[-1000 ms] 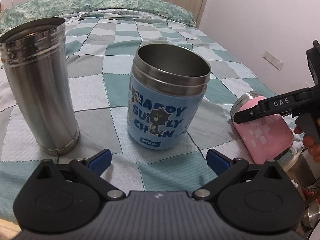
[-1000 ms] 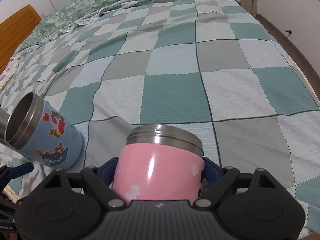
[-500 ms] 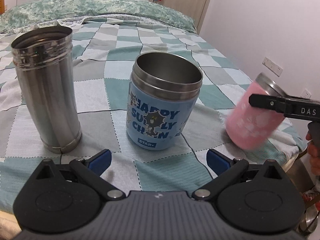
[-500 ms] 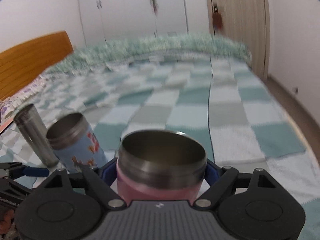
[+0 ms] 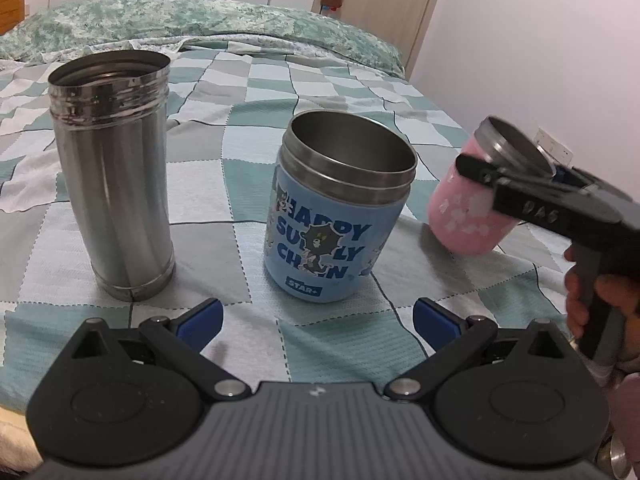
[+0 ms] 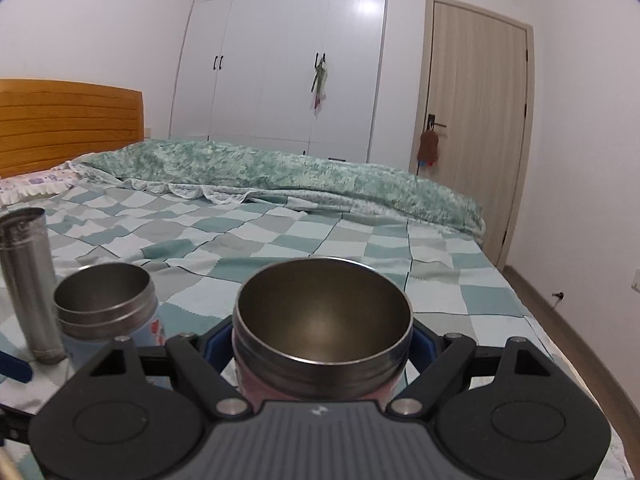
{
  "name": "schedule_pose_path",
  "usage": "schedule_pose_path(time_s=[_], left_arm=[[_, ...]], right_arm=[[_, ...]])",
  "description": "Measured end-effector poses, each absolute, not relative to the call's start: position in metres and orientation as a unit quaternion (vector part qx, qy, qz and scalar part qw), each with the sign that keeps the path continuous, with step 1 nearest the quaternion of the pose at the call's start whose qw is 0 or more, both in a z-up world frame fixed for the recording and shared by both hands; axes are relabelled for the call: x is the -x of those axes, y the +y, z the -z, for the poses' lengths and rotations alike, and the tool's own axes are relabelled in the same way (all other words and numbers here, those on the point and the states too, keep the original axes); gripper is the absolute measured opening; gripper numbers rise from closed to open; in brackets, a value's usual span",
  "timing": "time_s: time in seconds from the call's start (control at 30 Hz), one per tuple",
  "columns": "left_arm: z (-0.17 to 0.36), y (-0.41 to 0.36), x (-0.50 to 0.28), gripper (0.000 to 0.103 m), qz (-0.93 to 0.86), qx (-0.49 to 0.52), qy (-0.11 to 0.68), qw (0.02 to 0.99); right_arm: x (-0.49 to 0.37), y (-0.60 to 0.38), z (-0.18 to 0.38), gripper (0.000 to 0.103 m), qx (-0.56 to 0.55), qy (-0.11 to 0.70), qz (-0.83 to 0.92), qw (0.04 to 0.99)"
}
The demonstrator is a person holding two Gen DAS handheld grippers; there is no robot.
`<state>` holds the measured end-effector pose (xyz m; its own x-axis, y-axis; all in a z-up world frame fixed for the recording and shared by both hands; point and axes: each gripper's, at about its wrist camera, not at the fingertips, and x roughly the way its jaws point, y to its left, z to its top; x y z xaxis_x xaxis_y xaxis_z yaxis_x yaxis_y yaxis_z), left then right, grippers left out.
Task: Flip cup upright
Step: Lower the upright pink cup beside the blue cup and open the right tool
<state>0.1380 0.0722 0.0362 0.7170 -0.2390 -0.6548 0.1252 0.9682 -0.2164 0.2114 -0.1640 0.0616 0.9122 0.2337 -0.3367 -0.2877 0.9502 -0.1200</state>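
The pink steel-rimmed cup [image 5: 466, 216] is held in my right gripper [image 5: 516, 168], mouth up and slightly tilted, just above the checked bedspread. In the right wrist view the cup [image 6: 322, 320] sits between the blue pads with its open mouth facing up, and the right gripper [image 6: 322, 344] is shut on it. My left gripper [image 5: 316, 318] is open and empty, near the bed's front edge, in front of the blue cup [image 5: 340, 216].
The blue printed cup [image 6: 106, 308] stands upright left of the pink one. A tall steel tumbler [image 5: 114, 168] stands upright further left, also in the right wrist view [image 6: 28, 284]. A folded green quilt [image 6: 280, 172] lies at the far end; wall and door are to the right.
The right gripper has lifted the pink cup off its side and turned it, so its mouth now faces up. The left gripper has stayed open and pulled back slightly.
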Motion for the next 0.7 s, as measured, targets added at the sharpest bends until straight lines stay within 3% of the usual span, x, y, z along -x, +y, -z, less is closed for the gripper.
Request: schedule_pose_path(time_s=[0.17, 0.47, 0.57, 0.7], left_arm=[[-0.038, 0.071, -0.137, 0.103, 0.099, 0.077, 0.359, 0.925], [-0.037, 0.067, -0.139, 0.103, 0.094, 0.073, 0.360, 0.925], [-0.038, 0.067, -0.138, 0.103, 0.095, 0.073, 0.357, 0.926], [-0.042, 0.066, -0.132, 0.103, 0.093, 0.070, 0.353, 0.928]], right_arm=[[-0.206, -0.160, -0.034, 0.084, 0.097, 0.159, -0.136, 0.973], [-0.204, -0.165, -0.037, 0.085, 0.080, 0.166, -0.142, 0.973], [-0.202, -0.170, -0.044, 0.099, 0.064, 0.163, -0.152, 0.973], [-0.185, -0.181, -0.055, 0.103, 0.047, 0.136, -0.157, 0.977]])
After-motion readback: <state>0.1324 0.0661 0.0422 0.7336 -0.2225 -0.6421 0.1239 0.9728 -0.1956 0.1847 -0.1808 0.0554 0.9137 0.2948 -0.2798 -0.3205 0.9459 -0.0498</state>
